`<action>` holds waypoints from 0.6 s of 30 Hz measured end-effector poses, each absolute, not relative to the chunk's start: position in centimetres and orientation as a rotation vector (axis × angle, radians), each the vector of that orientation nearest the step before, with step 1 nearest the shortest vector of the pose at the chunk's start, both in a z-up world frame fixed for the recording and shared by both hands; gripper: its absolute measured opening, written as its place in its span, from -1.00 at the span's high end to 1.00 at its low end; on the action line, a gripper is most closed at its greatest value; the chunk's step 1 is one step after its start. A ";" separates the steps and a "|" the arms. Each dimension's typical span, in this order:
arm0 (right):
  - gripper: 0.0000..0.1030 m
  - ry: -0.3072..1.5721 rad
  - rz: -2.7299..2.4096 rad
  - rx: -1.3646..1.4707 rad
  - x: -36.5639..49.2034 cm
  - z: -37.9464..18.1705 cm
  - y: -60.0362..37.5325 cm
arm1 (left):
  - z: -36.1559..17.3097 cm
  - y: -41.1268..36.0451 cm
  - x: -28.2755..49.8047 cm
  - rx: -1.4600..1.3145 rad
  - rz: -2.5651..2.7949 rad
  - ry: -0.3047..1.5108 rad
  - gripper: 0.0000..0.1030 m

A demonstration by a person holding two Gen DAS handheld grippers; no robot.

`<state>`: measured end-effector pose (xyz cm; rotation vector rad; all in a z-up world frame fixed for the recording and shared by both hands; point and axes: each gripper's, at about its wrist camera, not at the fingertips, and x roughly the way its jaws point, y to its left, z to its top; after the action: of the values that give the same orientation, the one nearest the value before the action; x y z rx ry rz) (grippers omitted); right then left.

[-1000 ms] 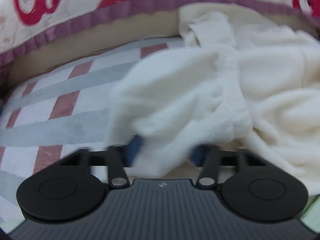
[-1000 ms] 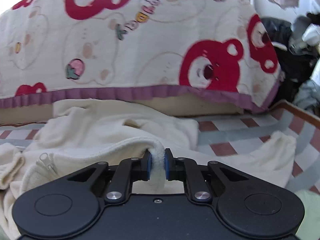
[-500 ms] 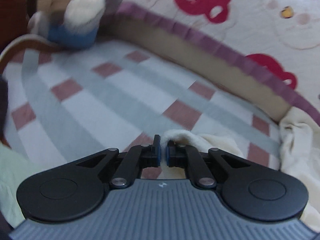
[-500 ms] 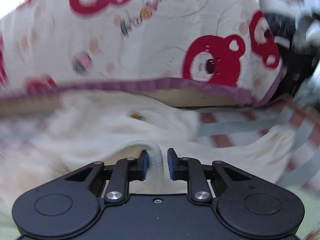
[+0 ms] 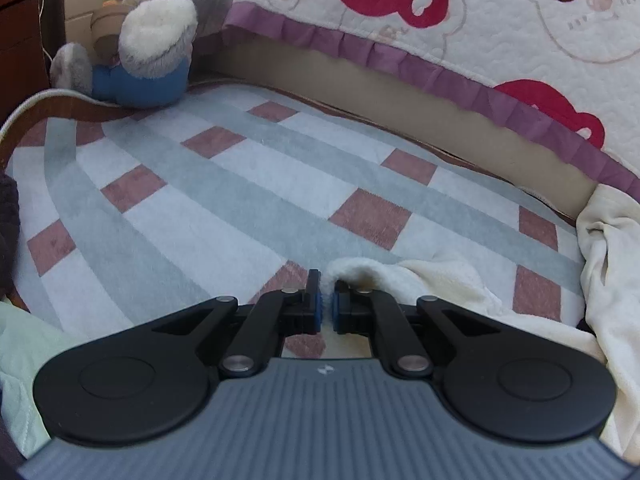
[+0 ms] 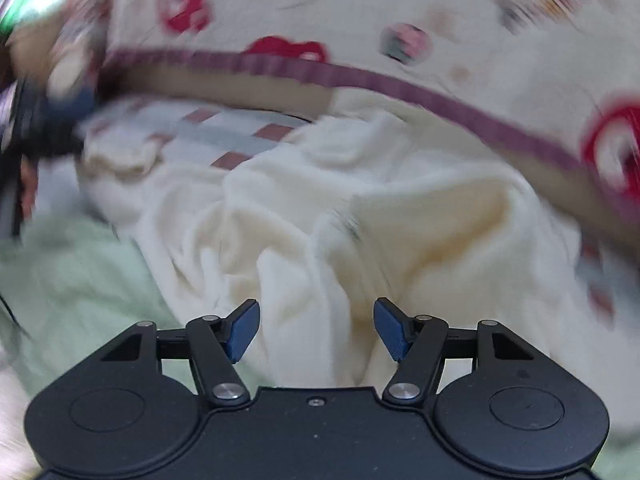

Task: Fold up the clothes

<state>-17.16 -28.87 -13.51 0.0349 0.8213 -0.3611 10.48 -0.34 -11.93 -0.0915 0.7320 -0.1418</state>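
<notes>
A stuffed rabbit (image 5: pixel 140 32) sits at the far left corner of the checked blanket (image 5: pixel 224 208). The left gripper (image 5: pixel 326 306) is clenched on an edge of the cream garment (image 5: pixel 440 276), which lies crumpled on the blanket. The right gripper (image 6: pixel 316 330) is opening above the garment's folds, apparently touching nothing in the blurred view.

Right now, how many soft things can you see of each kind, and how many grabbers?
Cream fleece garment: 1
Plush bunny: 1
Bear-print quilt: 1
Checked blanket: 1
Pale green cloth: 1
Grippers: 2, the left gripper pinching the garment's edge, the right gripper opening, its pads off the fleece
Total: 7
</notes>
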 end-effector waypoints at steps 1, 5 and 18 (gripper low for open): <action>-0.31 0.837 -0.345 0.002 -16.3 -13.9 -28.7 | -12.1 -0.3 10.6 -0.101 -0.144 0.742 0.90; -0.29 0.893 -0.359 0.070 -14.9 -15.1 -29.9 | -13.1 0.4 11.2 -0.166 -0.139 0.791 0.90; -0.05 0.900 -0.194 0.348 -18.5 -16.0 -32.4 | -16.9 2.4 12.4 -0.469 -0.168 0.964 0.45</action>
<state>-18.47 -32.43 -16.00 0.3477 0.9004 -0.1939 12.42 2.41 -16.92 -0.4693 0.9639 -0.1677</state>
